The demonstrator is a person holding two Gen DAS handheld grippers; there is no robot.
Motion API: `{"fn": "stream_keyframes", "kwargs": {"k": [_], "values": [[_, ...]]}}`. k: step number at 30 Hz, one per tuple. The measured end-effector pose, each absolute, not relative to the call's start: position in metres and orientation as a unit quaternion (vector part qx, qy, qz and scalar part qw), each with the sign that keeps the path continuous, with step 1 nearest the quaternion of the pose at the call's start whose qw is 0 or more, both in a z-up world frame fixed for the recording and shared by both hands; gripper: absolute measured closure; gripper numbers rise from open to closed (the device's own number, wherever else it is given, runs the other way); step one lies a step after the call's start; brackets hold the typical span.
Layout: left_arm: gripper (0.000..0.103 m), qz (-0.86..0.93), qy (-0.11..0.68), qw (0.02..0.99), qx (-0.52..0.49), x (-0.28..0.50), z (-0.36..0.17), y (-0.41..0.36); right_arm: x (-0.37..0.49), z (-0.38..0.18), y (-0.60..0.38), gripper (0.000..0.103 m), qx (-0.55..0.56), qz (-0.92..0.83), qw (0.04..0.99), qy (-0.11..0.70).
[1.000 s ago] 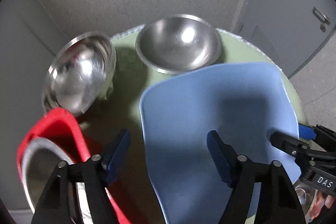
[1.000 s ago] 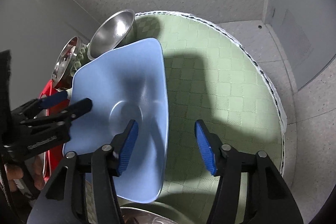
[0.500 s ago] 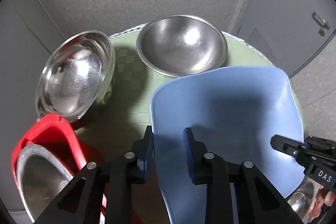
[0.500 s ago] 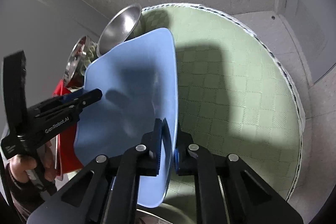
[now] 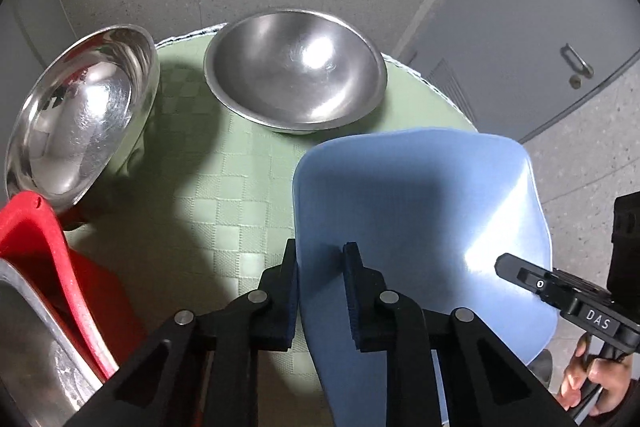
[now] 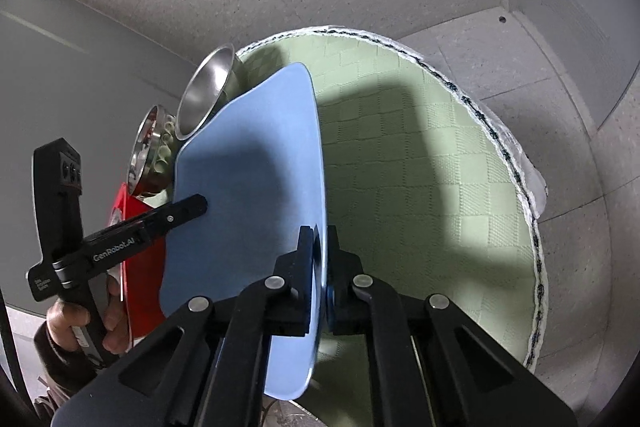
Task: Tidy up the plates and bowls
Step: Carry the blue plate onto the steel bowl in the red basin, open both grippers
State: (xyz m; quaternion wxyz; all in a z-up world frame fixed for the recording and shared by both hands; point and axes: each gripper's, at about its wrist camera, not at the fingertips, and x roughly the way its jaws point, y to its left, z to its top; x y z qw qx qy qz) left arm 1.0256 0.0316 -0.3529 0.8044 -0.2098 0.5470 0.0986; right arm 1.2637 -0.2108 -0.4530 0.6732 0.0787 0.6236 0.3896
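Two Grippers Clamped on One Blue Plate

Both edges of the smooth, rounded-square blue plate [image 5: 420, 219] are pinched: one by the left hand-held gripper [image 5: 320, 267], closed from wide open a second ago, the opposite by the right hand-held gripper [image 6: 320, 247]. The plate is held tilted above the green checked tabletop [image 5: 240, 187]. A red dish [image 5: 44, 247] is cut off nearby. Two steel bowls [image 5: 296, 71] are seen beyond.

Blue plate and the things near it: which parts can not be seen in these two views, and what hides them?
- Blue plate: near edge cut off by the left wrist frame; underside hidden in both views.
- Red plate: mostly cut off at the left edge; in the right wrist view the blue plate covers it.
- Shiny bowl: in the right wrist view only a sliver shows.
- Left gripper and right gripper: pads clamp the rim.
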Motion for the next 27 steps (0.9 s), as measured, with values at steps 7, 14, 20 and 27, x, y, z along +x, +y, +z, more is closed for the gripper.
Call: {"fn": "stream_keyframes", "kwargs": {"k": [7, 14, 20, 27], "values": [[0.092, 0.088, 0.521, 0.815, -0.239, 1.01, -0.34, 0.036, 1.26, -0.445, -0.214, 0.099, 0.087, 0.387, 0.686, 0.61], [0.092, 0.094, 0.457, 0.85, -0.243, 0.956, -0.277, 0.053, 1.239, -0.383, -0.201, 0.099, 0.083, 0.416, 0.711, 0.56], [0.091, 0.14, 0.42, 0.859, -0.258, 0.876, -0.247, 0.101, 1.192, -0.338, -0.147, 0.099, 0.055, 0.467, 0.705, 0.531], [0.091, 0.215, 0.419, 0.835, -0.284, 0.784, -0.263, 0.153, 1.126, -0.349, -0.067, 0.099, 0.014, 0.516, 0.655, 0.553]]}}
